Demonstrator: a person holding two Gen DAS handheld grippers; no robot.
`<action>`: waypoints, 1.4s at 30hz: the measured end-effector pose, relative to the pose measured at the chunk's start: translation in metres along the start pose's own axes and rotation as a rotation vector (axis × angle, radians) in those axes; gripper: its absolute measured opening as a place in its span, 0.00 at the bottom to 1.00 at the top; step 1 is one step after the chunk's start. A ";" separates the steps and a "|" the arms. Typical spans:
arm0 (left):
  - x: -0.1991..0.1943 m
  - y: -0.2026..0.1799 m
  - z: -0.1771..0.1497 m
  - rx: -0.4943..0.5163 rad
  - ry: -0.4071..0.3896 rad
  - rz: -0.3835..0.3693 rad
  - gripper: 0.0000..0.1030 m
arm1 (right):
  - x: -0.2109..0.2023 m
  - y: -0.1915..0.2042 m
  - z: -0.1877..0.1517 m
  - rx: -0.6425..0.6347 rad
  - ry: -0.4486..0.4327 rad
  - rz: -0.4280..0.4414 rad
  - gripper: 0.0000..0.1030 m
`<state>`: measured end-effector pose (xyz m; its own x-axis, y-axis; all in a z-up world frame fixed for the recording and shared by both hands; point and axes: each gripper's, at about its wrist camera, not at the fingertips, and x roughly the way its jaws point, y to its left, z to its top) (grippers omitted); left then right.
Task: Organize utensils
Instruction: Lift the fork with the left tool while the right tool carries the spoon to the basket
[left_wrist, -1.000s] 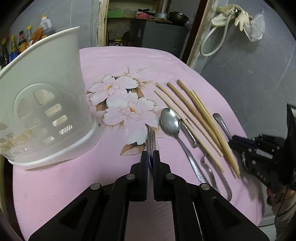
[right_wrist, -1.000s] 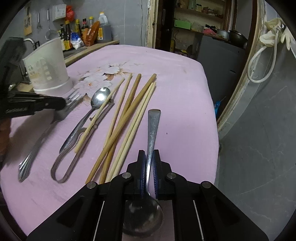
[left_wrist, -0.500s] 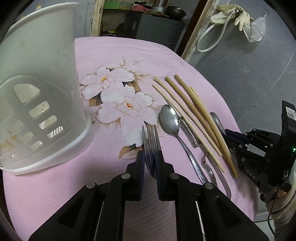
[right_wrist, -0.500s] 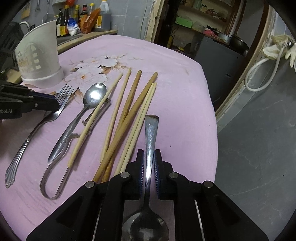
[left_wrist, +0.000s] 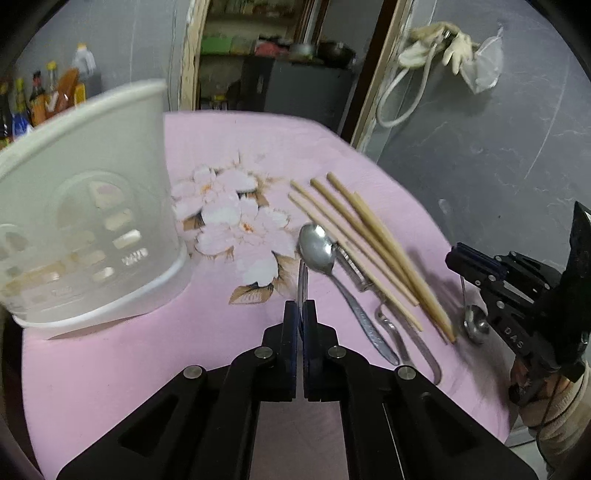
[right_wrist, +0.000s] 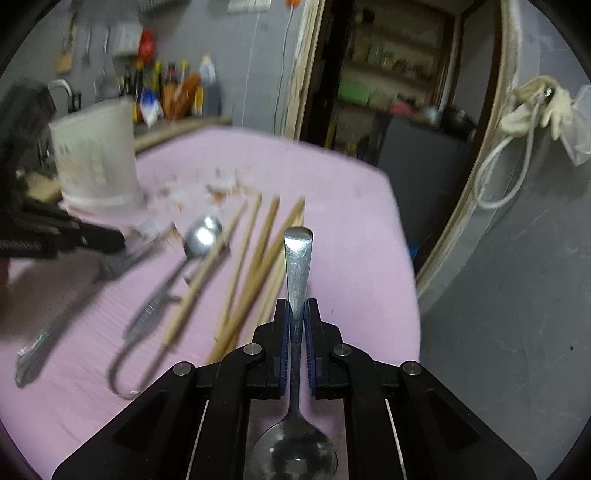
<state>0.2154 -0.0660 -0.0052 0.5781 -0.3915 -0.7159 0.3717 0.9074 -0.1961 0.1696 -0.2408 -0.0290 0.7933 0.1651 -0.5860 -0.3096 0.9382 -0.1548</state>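
My left gripper (left_wrist: 299, 310) is shut on a metal fork (left_wrist: 302, 280), seen edge-on above the pink cloth; it also shows blurred in the right wrist view (right_wrist: 70, 306). My right gripper (right_wrist: 296, 314) is shut on a spoon (right_wrist: 297, 266), handle pointing forward, bowl hanging below the fingers (left_wrist: 474, 325). A white slotted utensil holder (left_wrist: 88, 206) stands at the left. A second spoon (left_wrist: 316, 251), metal tongs (left_wrist: 399, 332) and several wooden chopsticks (left_wrist: 369, 243) lie on the table between the grippers.
The table has a pink cloth (left_wrist: 147, 354) with a flower print (left_wrist: 236, 225). Its right edge drops to a grey floor. Bottles (right_wrist: 173, 92) stand on a counter behind. A hose and gloves (left_wrist: 439, 55) hang on the door frame.
Both grippers have lifted their utensils off the cloth. The fork has turned edge-on in the left gripper. The right gripper's spoon has risen, handle up. The views are motion-blurred.
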 end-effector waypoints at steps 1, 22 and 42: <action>-0.008 -0.002 -0.003 0.008 -0.035 0.010 0.00 | -0.006 0.002 0.000 0.004 -0.030 -0.002 0.06; -0.093 -0.028 -0.037 0.050 -0.501 0.192 0.00 | -0.059 0.039 0.016 0.040 -0.382 0.019 0.05; -0.109 -0.011 -0.041 0.036 -0.564 0.225 0.00 | -0.057 0.049 0.028 0.052 -0.411 0.075 0.06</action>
<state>0.1191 -0.0270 0.0476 0.9376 -0.2200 -0.2693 0.2141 0.9755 -0.0515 0.1241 -0.1957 0.0187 0.9161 0.3312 -0.2259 -0.3558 0.9314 -0.0772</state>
